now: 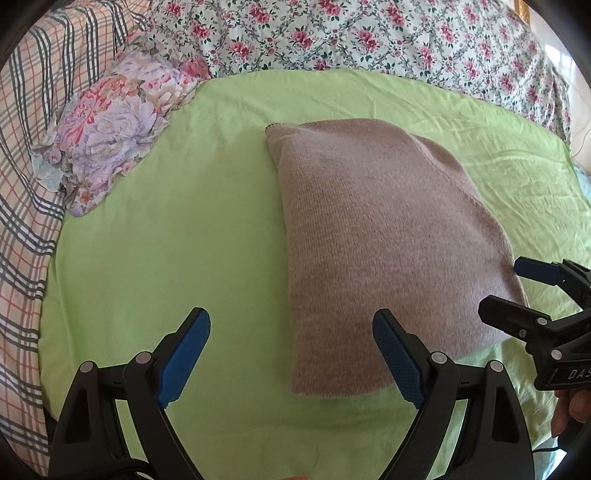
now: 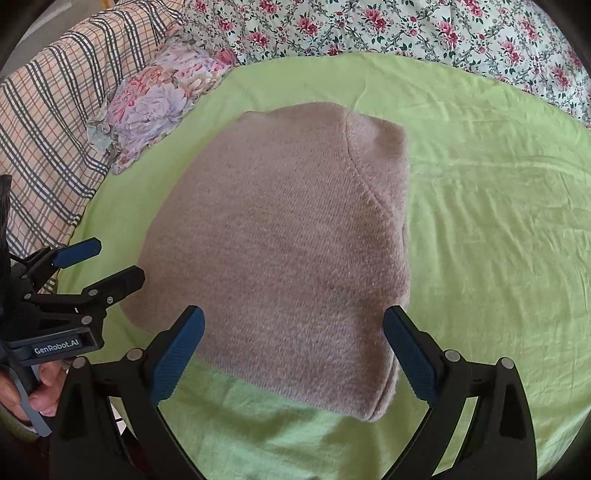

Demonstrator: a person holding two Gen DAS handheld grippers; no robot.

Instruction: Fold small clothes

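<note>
A folded taupe knit garment (image 1: pixel 376 236) lies flat on a light green sheet (image 1: pixel 184 229); it also fills the middle of the right wrist view (image 2: pixel 280 251). My left gripper (image 1: pixel 291 332) is open and empty, hovering just short of the garment's near left corner. My right gripper (image 2: pixel 293 328) is open and empty above the garment's near edge. Each gripper shows in the other's view: the right one (image 1: pixel 517 291) at the garment's right edge, the left one (image 2: pixel 107 262) at its left edge.
A crumpled pastel floral cloth (image 1: pixel 110 125) lies at the sheet's far left, also in the right wrist view (image 2: pixel 159 96). A plaid blanket (image 1: pixel 33 110) lies left and a rose-print bedspread (image 1: pixel 369 33) behind. The green sheet (image 2: pixel 498 221) stretches to the right.
</note>
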